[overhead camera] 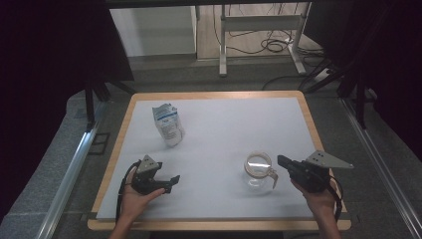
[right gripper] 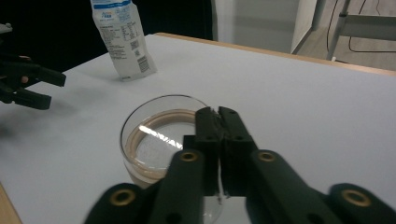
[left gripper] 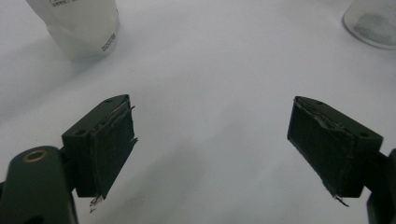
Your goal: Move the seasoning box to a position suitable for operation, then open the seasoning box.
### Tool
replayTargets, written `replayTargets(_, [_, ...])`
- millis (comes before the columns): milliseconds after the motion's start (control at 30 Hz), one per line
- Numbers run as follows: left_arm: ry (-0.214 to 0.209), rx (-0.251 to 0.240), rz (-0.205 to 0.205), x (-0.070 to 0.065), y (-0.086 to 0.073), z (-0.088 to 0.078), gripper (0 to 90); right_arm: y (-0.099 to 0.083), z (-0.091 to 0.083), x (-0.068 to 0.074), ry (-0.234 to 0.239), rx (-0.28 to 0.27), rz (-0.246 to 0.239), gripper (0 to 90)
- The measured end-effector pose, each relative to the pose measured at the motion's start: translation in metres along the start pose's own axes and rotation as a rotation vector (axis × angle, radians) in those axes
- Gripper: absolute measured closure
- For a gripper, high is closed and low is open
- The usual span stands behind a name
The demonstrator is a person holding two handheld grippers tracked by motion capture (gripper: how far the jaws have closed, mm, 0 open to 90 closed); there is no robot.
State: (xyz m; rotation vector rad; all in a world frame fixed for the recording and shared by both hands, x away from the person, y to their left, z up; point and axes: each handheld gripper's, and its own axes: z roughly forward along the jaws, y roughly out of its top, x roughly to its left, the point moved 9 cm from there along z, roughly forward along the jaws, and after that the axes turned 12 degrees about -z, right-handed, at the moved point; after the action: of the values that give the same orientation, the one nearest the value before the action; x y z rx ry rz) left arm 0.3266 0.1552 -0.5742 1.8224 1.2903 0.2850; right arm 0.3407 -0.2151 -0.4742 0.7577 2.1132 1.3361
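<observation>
A clear glass jug [overhead camera: 258, 169] with a tan rim stands on the white table top [overhead camera: 229, 124], front right. My right gripper [overhead camera: 281, 160] is just to its right; in the right gripper view its jaws [right gripper: 217, 114] are pressed together over the near rim of the jug [right gripper: 154, 140], with nothing visible between them. A white and blue pouch [overhead camera: 167, 124] stands upright at back left. Front left, my left gripper [overhead camera: 174, 180] is open, and its jaws [left gripper: 210, 140] stand wide apart over bare table, with the pouch [left gripper: 79, 23] and the jug [left gripper: 373, 23] farther off.
The table has a wooden rim [overhead camera: 214, 94]. Beyond its far edge, a desk frame [overhead camera: 259, 35] and cables [overhead camera: 273, 46] sit on the floor. Dark curtains hang on both sides. From the right gripper view, the left gripper [right gripper: 32, 86] shows at far left.
</observation>
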Motion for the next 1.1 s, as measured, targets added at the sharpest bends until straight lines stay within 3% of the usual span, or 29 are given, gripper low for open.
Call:
replayTargets(267, [0.001, -0.001, 0.008, -0.002, -0.001, 0.001, 15.0, -0.003, -0.002, 0.011, 0.018, 0.009, -0.024, 90.0])
replayTargets(533, [0.004, 0.014, 0.020, -0.008, -0.002, 0.008, 16.2, -0.015, 0.003, 0.024, 0.022, 0.063, -0.060, 90.0])
replayTargets(1100, [0.006, 0.016, 0.028, -0.014, -0.002, 0.011, 16.8, -0.018, 0.002, 0.026, -0.002, 0.081, -0.083, 90.0])
